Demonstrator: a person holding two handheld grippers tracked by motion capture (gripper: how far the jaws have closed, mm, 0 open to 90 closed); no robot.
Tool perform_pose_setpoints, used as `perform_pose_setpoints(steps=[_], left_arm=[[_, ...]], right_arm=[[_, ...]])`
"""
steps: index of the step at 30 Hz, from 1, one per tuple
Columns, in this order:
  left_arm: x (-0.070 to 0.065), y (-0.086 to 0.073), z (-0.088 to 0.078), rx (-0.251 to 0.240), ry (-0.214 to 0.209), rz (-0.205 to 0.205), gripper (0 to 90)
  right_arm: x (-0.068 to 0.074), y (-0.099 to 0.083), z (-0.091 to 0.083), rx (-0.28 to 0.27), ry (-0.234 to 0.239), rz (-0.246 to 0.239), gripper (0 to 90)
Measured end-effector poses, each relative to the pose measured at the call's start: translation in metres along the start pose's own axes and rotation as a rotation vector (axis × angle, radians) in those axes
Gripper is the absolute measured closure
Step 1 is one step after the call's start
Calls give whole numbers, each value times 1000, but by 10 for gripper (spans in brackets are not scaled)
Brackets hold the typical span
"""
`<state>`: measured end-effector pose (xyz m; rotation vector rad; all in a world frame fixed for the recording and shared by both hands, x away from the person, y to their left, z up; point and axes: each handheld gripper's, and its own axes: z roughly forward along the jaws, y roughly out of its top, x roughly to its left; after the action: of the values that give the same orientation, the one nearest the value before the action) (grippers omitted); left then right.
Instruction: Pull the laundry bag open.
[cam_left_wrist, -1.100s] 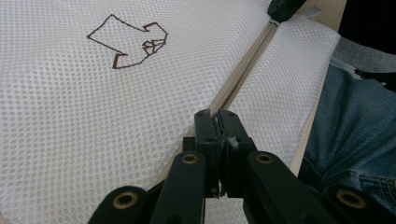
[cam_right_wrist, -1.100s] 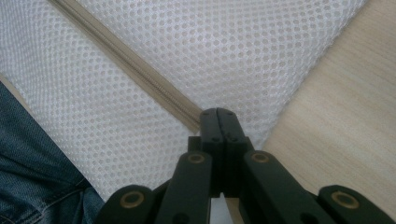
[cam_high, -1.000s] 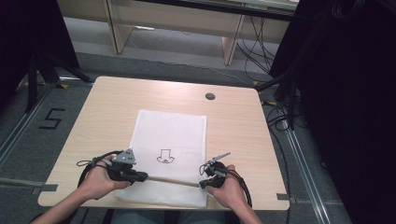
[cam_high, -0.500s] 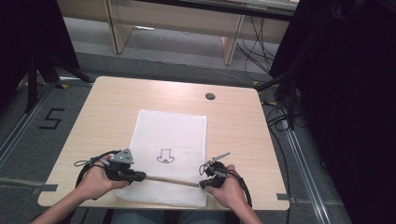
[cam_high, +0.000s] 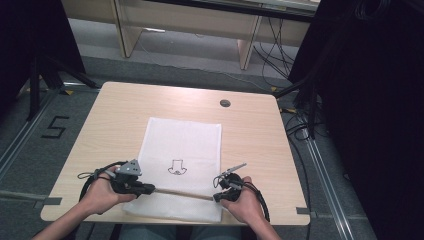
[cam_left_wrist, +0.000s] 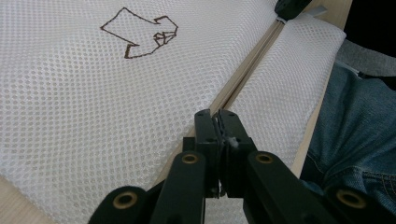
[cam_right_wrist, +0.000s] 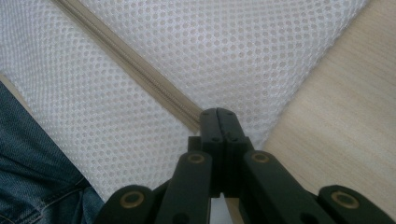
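White mesh bag's (cam_high: 182, 150) zipper (cam_high: 182, 193) runs left-right, each end pinched by left gripper (cam_high: 150, 189) and right gripper (cam_high: 217, 196).

Even, soft overhead light; table (cam_high: 125, 115) bright, surroundings dark; high view slightly soft; close-ups sharp.

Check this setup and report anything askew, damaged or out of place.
Nothing stands out. The white mesh bag lies flat and roughly square on the table, its beige zipper running straight between the left gripper and right gripper, both shut at its ends. No tears visible.
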<state>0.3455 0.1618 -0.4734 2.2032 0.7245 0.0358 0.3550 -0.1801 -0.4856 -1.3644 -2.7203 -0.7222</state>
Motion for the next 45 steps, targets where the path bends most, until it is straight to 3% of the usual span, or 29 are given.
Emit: perform_pose_setpoints(steps=[7, 11, 12, 15, 19, 22, 28, 38, 39, 42, 44, 45], left_arm=[[0, 0, 0, 1, -1, -1, 874], [2, -1, -2, 5, 4, 21, 874], [1, -1, -2, 1, 3, 0, 874], [2, -1, -2, 5, 3, 16, 874], [1, -2, -2, 1, 1, -3, 874], [4, -2, -4, 9, 13, 16, 874], [5, -5, -6, -1, 7, -9, 874], [6, -5, -8, 0, 17, 6, 874], [6, -5, -7, -8, 12, -18, 874], [7, -6, -9, -1, 17, 4, 874], [7, -7, -9, -5, 20, -18, 874], [8, -7, -10, -4, 17, -10, 874]], right_arm=[[0, 0, 0, 0, 0, 0, 900], [0, 0, 0, -1, -1, 1, 900], [0, 0, 0, -1, -1, 1, 900], [0, 0, 0, 3, 2, 0, 900], [0, 0, 0, 2, 1, -1, 900], [0, 0, 0, 0, 1, -2, 900], [0, 0, 0, 3, 1, -1, 900], [0, 0, 0, 3, 2, 1, 900], [0, 0, 0, 2, 2, 1, 900], [0, 0, 0, 4, 2, 0, 900], [0, 0, 0, 4, 2, 0, 900], [0, 0, 0, 4, 1, 0, 900]])
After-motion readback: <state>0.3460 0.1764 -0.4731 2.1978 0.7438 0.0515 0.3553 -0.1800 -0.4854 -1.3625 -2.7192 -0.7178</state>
